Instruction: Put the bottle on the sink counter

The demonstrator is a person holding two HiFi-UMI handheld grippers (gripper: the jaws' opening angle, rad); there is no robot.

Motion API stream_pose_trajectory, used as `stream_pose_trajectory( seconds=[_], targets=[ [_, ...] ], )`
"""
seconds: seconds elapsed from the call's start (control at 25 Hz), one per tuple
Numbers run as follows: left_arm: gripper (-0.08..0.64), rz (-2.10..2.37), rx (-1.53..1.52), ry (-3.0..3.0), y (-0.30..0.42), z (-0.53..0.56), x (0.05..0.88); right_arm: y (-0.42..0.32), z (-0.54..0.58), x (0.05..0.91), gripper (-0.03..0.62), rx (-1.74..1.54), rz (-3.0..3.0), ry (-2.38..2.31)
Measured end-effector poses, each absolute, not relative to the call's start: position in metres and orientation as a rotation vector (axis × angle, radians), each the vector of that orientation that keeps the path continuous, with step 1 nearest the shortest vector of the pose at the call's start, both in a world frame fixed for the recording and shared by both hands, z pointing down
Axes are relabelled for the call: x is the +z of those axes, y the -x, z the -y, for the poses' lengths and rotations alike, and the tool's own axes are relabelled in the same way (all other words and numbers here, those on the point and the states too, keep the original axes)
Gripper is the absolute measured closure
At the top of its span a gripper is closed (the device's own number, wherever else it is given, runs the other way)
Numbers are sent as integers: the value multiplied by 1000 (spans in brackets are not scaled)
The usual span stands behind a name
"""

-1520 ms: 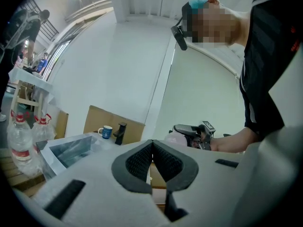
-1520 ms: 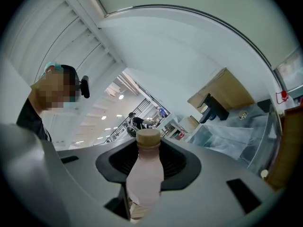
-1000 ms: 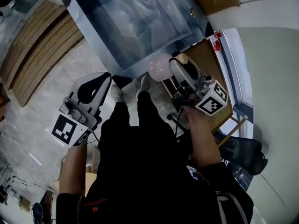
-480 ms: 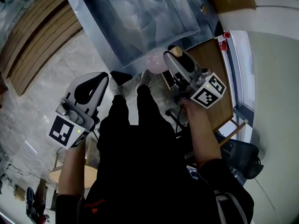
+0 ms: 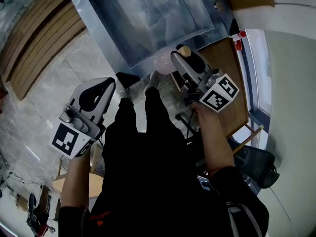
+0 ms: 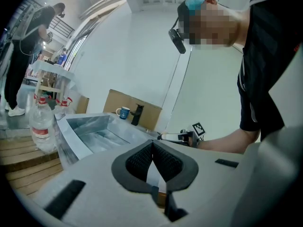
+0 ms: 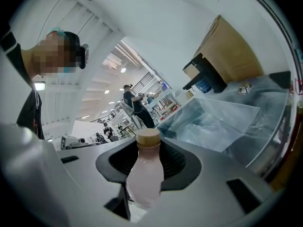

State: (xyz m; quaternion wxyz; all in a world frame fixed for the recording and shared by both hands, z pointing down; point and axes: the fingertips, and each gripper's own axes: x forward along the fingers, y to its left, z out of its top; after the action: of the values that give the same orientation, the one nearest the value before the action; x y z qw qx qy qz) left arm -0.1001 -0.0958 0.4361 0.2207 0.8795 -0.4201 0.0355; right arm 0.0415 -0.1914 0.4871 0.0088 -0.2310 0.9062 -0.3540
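R gripper (image 7: 147,163) is clamped on the pink bottle (image 7: 144,178), approx upright, cap up, right at the sink counter's (image 5: 136,65) near edge. L gripper (image 6: 152,151) is closed on nothing, further back, so R's nearer.

Big lab or test hall, not a home: mock-up steel sink (image 5: 148,19) at 12 o'clock backed by bare cardboard (image 6: 118,100), high ceiling lights (image 7: 123,70), railings, another person (image 6: 21,46) working at 10 o'clock.
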Motion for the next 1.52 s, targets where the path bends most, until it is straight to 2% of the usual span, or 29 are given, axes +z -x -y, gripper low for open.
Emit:
stream_pose_trajectory(
  seconds=[0.72,1.52],
  targets=[
    [543,1158,90,-2414,99,90,440,-30,185,494,453,-910,-3007,812],
    [543,1132,91,-2436,111,71,434,-10,163,498,452,-490,-3205,1054]
  ],
)
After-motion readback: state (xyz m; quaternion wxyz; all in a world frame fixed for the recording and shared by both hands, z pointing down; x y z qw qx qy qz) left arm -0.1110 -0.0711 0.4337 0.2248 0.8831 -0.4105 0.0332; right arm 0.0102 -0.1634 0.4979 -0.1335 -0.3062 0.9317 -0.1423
